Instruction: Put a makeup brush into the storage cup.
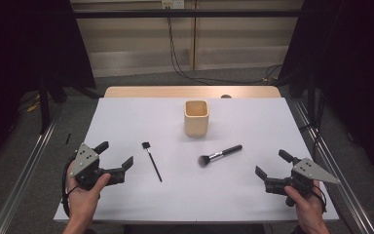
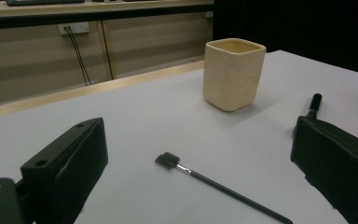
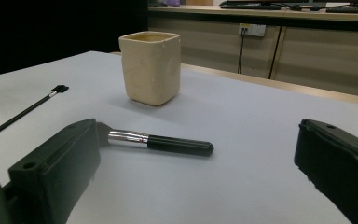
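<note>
A cream square cup (image 1: 196,117) (image 2: 233,72) (image 3: 150,66) stands upright at the back middle of the white table (image 1: 126,112). In front of it lie a thick makeup brush (image 1: 220,155) (image 3: 161,142) with a silver ferrule and a thin black brush (image 1: 152,161) (image 2: 219,185) (image 3: 28,109). My left gripper (image 1: 114,154) (image 2: 198,172) rests open at the front left, its jaws either side of the thin brush's head in its own view. My right gripper (image 1: 271,163) (image 3: 196,172) is open at the front right, facing the thick brush.
A wooden strip (image 1: 190,91) borders the table's far edge. Metal rails (image 1: 24,170) run along both sides on the floor. Cables (image 1: 175,53) hang down the back wall. Dark curtains flank the scene.
</note>
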A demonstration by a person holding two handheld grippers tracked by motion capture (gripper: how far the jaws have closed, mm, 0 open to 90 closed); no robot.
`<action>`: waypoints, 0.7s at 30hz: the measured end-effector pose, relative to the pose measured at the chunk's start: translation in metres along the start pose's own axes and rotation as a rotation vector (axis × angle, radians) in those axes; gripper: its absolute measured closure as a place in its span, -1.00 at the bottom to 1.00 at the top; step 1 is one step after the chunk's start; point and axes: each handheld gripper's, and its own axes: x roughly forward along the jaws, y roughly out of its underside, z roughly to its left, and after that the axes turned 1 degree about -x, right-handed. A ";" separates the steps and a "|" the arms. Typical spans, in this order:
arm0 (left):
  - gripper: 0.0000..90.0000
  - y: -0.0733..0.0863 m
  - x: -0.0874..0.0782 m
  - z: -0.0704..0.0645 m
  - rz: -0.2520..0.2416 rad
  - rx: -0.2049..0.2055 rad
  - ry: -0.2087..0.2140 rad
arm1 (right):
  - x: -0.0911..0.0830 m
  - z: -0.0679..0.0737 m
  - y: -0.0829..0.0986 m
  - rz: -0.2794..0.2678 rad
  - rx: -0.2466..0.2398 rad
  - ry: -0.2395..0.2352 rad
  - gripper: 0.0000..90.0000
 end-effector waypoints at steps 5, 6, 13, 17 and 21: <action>-0.92 -0.005 0.007 -0.002 0.011 0.006 0.024 | 0.000 0.000 0.000 0.000 -0.007 -0.002 -1.00; -0.92 -0.005 0.007 -0.002 0.011 0.006 0.024 | 0.000 0.000 0.000 0.000 -0.007 -0.002 -1.00; -0.91 -0.012 0.021 -0.002 0.036 0.029 0.031 | 0.001 0.001 0.000 0.002 -0.006 -0.007 -1.00; -0.91 -0.015 0.032 -0.001 0.055 0.032 0.028 | 0.001 0.000 0.000 0.005 -0.011 -0.010 -1.00; -0.91 -0.017 0.039 0.000 0.062 0.021 0.024 | 0.001 0.001 0.000 0.015 -0.007 -0.017 -1.00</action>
